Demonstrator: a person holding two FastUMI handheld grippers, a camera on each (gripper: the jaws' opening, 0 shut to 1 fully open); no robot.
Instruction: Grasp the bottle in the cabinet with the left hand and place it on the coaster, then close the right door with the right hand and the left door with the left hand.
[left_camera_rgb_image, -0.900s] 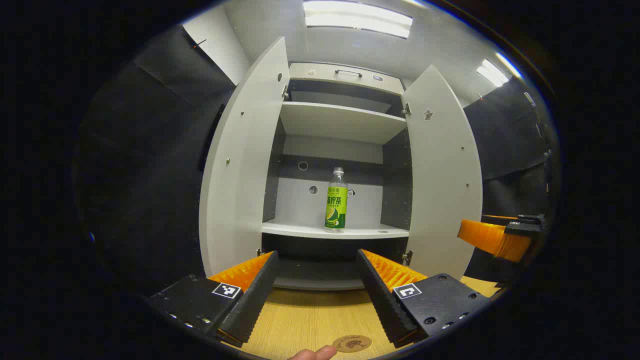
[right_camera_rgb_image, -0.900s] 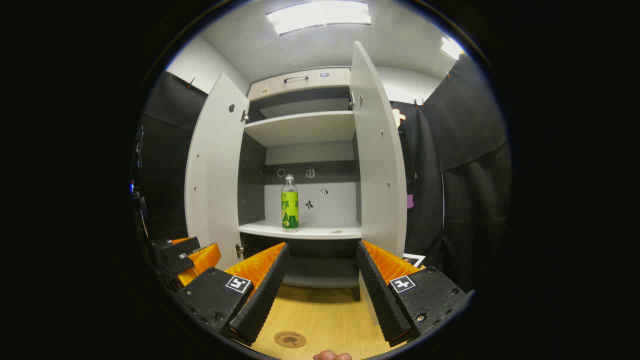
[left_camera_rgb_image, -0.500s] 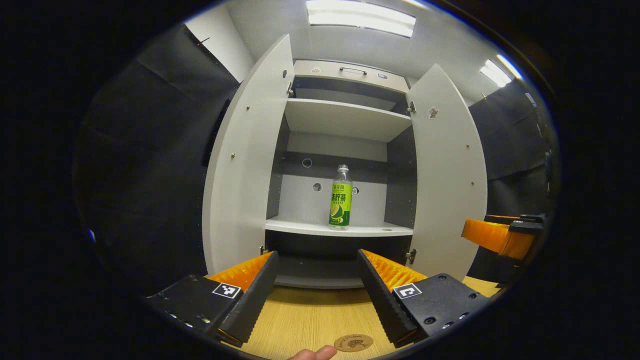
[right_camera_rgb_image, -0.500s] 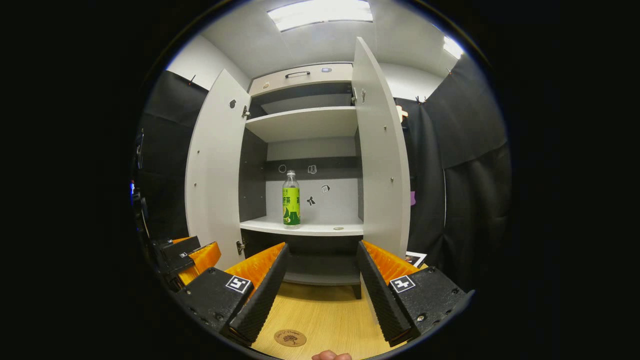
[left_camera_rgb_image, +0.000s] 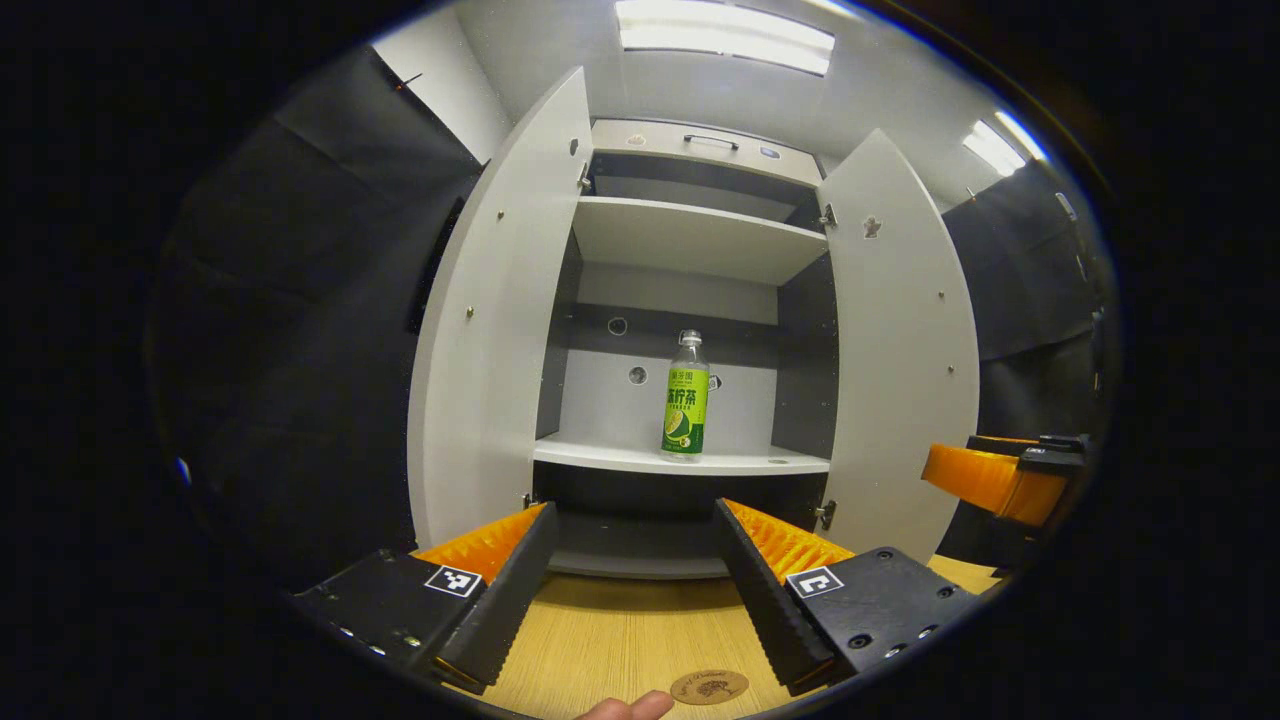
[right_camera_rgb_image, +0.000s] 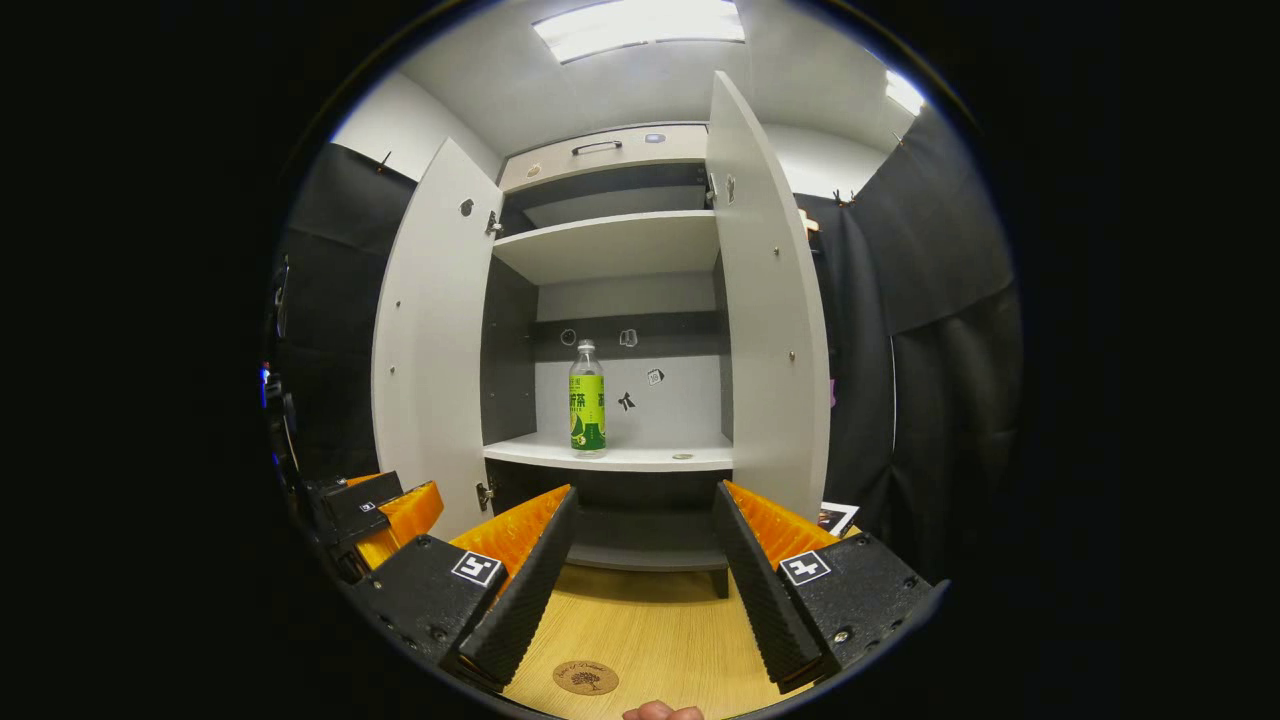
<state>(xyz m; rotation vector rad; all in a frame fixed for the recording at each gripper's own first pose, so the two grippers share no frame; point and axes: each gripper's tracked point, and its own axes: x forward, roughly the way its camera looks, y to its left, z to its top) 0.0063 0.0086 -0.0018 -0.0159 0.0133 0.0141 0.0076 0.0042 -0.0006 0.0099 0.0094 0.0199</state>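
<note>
Nearest to me, the left gripper (left_camera_rgb_image: 632, 520) has its jaws spread wide and empty over the wooden bench (left_camera_rgb_image: 620, 640), ready for the reach the task assigns it. The coaster (left_camera_rgb_image: 708, 686) lies on the bench just below and behind its right finger, close by, which I judge keeps the carry short. A fingertip (left_camera_rgb_image: 625, 707) shows at the lower edge beside the coaster. The right gripper (right_camera_rgb_image: 640, 505) is likewise wide and empty, held level with the left. Ahead of both grippers the cabinet (left_camera_rgb_image: 690, 150) stands with the left door (left_camera_rgb_image: 495, 320) and right door (left_camera_rgb_image: 900, 340) swung fully out, leaving the approach clear. Farthest, the bottle (left_camera_rgb_image: 685, 400) stands upright near the front edge of the middle shelf (left_camera_rgb_image: 680, 459), ahead of the left gripper and above its fingers; not yet grasped.
</note>
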